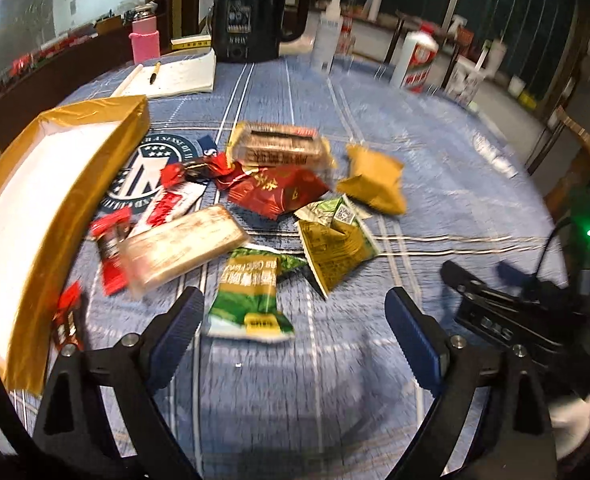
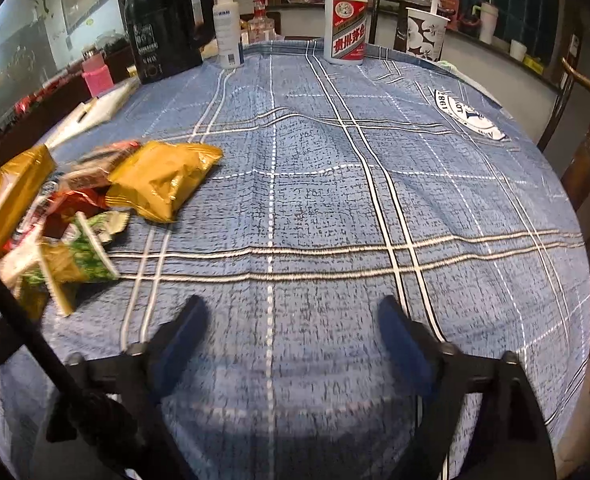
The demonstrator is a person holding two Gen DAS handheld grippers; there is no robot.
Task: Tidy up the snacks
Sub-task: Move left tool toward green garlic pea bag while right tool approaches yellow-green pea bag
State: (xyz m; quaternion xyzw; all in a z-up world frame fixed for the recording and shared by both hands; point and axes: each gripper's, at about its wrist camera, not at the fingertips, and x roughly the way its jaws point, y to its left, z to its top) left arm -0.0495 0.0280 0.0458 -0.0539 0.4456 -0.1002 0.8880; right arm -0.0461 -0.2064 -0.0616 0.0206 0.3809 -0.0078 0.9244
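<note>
snacks in crinkly foil and plastic wrappers (image 1: 255,216) lie in a loose heap near the left edge of the round table, just beside a shallow gold-sided cardboard box with a white floor (image 1: 43,200), which looks empty. the left gripper (image 1: 291,312) hovers with its fingers spread wide and holding nothing, and the green and white sachet (image 1: 251,300) lies nearest, partly between the tips. the right gripper (image 2: 291,320) is likewise spread and empty over bare cloth, well apart from the heap. a sound way, i judge, is to take the sachet by a flat edge, close gently so it does not crumple or slip, then lay it in the box. the blue plaid tablecloth (image 2: 335,200) is wrinkled, so packets may snag. at the far edge stand a black electric kettle (image 2: 163,28), a white liquor bottle with a red label (image 2: 345,24) and a white spray bottle (image 2: 227,28); an open notebook with a pen (image 1: 171,76) lies near the kettle.
</note>
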